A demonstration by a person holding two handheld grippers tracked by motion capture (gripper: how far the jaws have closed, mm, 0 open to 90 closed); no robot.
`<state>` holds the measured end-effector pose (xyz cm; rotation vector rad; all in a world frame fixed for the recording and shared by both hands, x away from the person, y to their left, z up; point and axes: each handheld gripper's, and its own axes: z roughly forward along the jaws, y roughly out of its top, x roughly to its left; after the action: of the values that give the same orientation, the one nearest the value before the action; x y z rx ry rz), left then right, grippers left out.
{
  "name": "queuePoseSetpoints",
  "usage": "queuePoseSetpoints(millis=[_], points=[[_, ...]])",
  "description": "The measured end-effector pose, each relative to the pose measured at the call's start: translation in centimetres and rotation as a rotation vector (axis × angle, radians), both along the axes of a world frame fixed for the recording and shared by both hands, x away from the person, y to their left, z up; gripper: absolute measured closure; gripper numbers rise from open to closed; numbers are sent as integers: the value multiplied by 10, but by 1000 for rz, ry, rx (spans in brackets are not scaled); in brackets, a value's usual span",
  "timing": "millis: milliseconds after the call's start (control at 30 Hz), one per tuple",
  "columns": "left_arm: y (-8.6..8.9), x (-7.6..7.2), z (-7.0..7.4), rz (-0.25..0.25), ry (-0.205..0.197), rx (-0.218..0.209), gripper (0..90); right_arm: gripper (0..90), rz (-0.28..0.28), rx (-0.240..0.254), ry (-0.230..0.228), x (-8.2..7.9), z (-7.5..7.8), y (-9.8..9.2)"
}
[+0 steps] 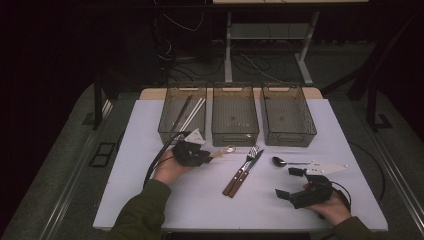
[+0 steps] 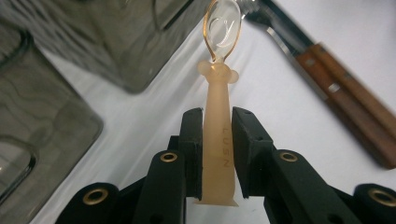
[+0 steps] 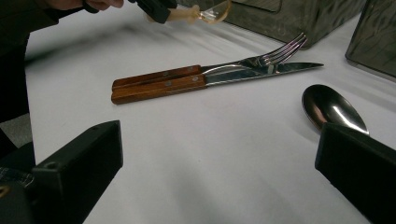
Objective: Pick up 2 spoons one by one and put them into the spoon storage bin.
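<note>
Our left claw [image 2: 217, 140] is clenched on the pale translucent baby spoon with an amber loop bowl [image 2: 218, 107], held above the desk [image 1: 150, 190] near its far-left bins. Gripped low on the handle, it could pivot or slip free. Our right claw [image 1: 295, 186] rests released.

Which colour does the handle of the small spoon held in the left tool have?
Pale peach; the small spoon shows best in the left gripper view.
</note>
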<state>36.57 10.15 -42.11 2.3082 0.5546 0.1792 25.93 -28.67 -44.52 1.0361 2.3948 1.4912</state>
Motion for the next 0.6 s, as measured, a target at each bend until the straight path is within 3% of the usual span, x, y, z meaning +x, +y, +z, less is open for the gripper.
queuePoseSetpoints(millis=[233,600], points=[[-6,-9,17,13,-20,-59,742,11,0,-1,-1,0,0,0],[-16,-9,35,94,-30,-144,742,11,0,-5,-2,1,-1,0]])
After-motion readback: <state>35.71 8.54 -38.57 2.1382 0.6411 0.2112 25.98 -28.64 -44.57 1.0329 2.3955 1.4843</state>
